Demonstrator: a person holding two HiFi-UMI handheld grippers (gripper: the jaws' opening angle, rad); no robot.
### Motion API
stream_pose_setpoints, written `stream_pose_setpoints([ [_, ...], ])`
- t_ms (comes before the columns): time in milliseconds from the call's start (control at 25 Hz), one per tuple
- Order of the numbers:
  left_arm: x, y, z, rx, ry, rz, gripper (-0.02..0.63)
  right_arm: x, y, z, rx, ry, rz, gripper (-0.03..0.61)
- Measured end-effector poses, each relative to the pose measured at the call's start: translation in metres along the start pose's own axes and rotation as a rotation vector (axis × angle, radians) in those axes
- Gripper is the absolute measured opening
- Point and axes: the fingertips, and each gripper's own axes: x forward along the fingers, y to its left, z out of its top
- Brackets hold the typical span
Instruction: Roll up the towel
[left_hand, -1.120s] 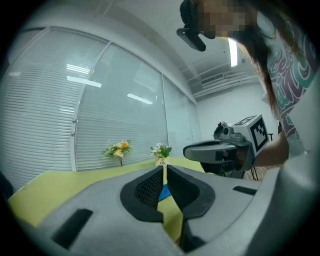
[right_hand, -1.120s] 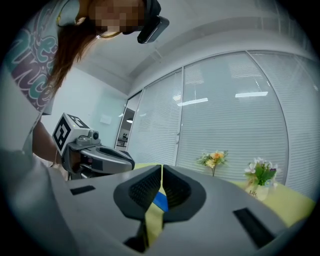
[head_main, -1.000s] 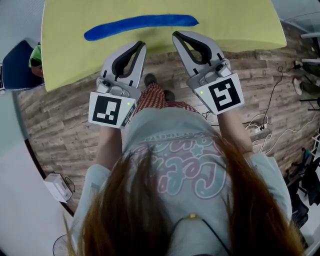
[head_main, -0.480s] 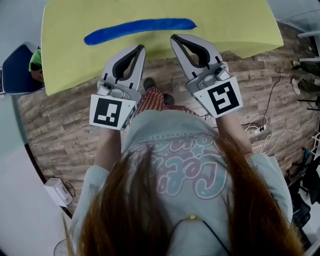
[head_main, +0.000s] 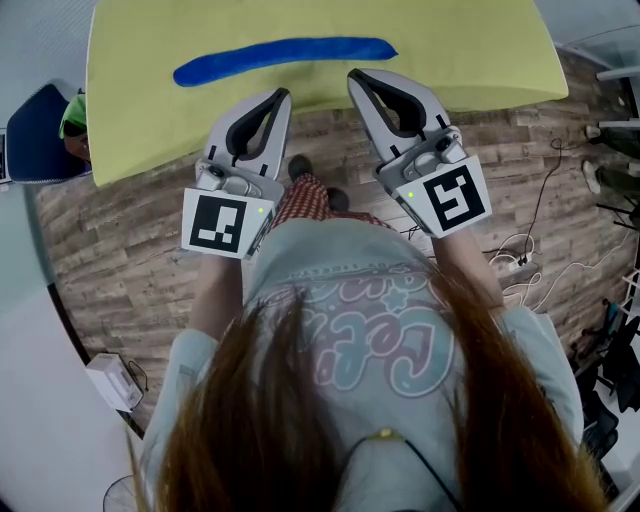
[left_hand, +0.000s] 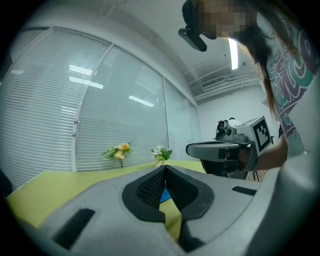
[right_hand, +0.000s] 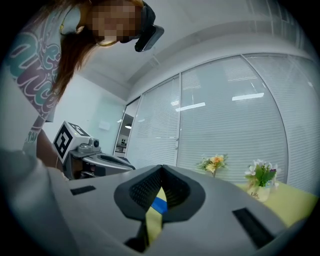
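Left jaws: left gripper (left_hand: 164, 169) closed tip to tip, holding nothing.
Right jaws: right gripper (right_hand: 161, 168) likewise closed and empty.
Towel: blue towel (head_main: 285, 55) lies long and narrow on the yellow table (head_main: 480, 50), just beyond both tips; apparently rolled.
Change: barely any; everything sits as a second ago.
Meaning: rolling looks done.

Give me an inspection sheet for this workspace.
Surface: yellow-green table.
Job's things: blue towel lies stretched crosswise on the table; flat or rolled, can't tell.
Clutter: two small flower bunches at the table's far side.
Grippers: left tongs and right tongs shut, empty, tips at the table's near edge, short of the towel.
Cables: loose cables on the floor, right.
Surroundings: wood-plank floor, white box at left, glass wall with blinds.
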Motion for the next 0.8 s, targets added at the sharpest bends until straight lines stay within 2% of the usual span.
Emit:
stream_pose_setpoints([
  [320,0.001,-0.003,0.000,0.010,-0.004,-0.009,0.012,-0.001,0.009,-0.005,0.004,0.027,0.036,0.003],
  [800,0.000,-0.007,0.003,0.003,-0.008,0.004,0.012,-0.004,0.014,-0.003,-0.003,0.026,0.039,0.003],
])
